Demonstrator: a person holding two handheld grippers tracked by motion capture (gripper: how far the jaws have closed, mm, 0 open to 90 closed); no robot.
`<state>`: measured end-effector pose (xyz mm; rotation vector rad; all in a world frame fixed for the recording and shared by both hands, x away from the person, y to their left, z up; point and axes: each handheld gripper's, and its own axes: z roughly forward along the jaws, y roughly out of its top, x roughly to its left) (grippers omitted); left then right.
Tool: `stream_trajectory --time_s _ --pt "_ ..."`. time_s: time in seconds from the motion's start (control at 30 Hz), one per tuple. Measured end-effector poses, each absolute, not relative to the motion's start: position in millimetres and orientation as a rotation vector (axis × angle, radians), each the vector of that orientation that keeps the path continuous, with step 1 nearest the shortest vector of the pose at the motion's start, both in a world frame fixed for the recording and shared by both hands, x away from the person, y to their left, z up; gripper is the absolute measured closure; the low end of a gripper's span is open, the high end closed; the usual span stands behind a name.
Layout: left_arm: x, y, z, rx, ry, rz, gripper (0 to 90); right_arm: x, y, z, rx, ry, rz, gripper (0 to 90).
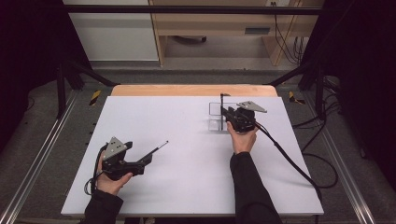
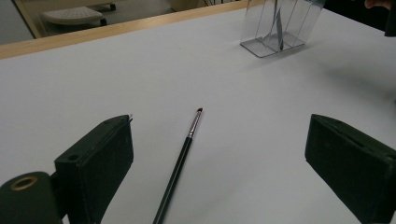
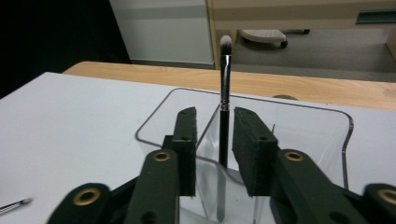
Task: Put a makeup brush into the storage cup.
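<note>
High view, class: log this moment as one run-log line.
left tool: open, thin brush lying between jaws | right tool: part-closed around upright brush in clear holder, contact unclear

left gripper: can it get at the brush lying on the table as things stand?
Probably yes. The left gripper is open, and the thin brush lies flat on the white table between its jaws with nothing over it. The clear holder stands well beyond.

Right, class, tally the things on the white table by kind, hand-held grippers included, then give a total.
Brushes: 2, one lying flat, one standing in the holder
Clear holders: 1
Grippers: 2, left, right
Total: 5
</note>
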<state>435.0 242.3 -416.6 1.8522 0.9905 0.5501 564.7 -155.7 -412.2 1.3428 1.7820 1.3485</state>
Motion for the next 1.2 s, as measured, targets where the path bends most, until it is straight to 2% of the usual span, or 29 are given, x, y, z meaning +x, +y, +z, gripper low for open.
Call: stream_trajectory --time_s 0.63,1.2 --pt "434 238 -418 1.867 0.982 0.553 6.9 501 -187 -390 1.193 1.901 1.502 33.1" --pt "433 237 -418 1.869 0.983 0.558 6.6 465 -205 -395 1.158 1.963 1.495 11.1"
